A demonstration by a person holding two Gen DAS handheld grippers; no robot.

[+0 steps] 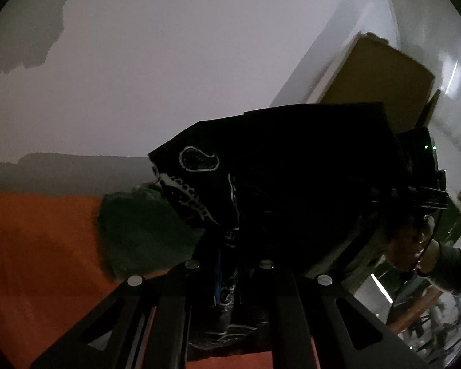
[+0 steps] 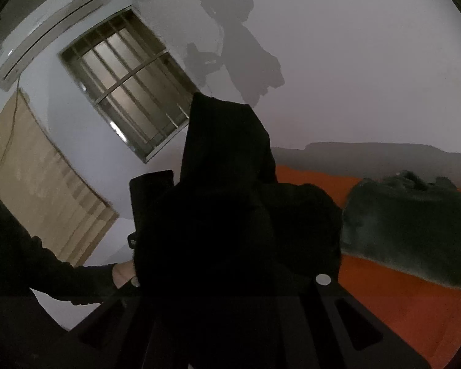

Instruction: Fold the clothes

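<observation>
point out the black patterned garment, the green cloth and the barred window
black patterned garment (image 1: 292,169): left wrist view, on its dark body right of the white paisley print
green cloth (image 2: 408,224): right wrist view, middle of the pile
barred window (image 2: 129,98): right wrist view, centre bars

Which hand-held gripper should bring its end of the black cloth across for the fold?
Probably the left hand-held gripper: its view shows the black patterned garment pinched and the orange surface. The right hand-held gripper's view is mostly covered.
</observation>
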